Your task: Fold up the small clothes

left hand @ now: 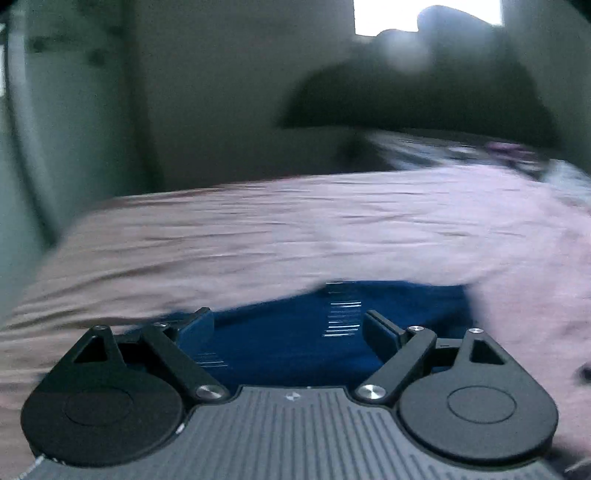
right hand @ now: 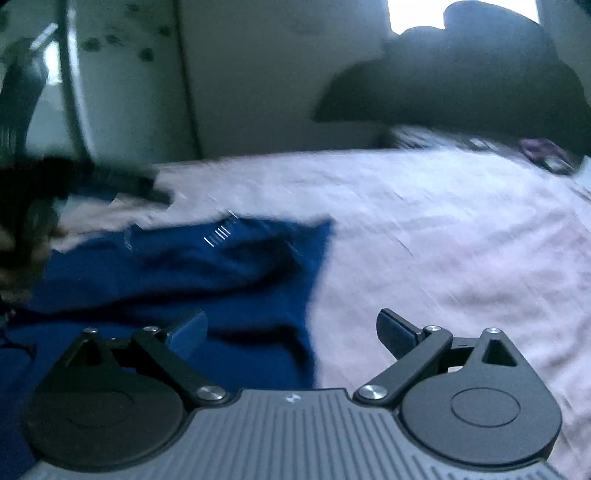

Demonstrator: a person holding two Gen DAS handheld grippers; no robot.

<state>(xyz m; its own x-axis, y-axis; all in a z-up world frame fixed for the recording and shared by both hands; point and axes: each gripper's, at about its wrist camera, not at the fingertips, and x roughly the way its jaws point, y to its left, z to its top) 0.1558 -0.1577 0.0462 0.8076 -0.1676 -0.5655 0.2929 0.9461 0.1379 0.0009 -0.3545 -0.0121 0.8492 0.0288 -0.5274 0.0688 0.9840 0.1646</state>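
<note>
A dark blue garment (right hand: 177, 280) with a small patch of white stripes lies crumpled on the pink bedsheet (right hand: 443, 236). My right gripper (right hand: 291, 332) is open and empty, low over the garment's right edge. In the left wrist view the garment (left hand: 303, 350) lies right under my left gripper (left hand: 290, 328), which is open and empty. The left gripper also shows in the right wrist view as a dark blurred shape (right hand: 122, 181) at the garment's far left end. Both views are blurred by motion.
The bed fills both views. A dark mound of cloth (right hand: 461, 85) lies at the far right under a bright window (right hand: 413, 14). A pale wall and door (right hand: 129, 92) stand behind the bed. Small purple things (right hand: 543, 147) lie at the far right edge.
</note>
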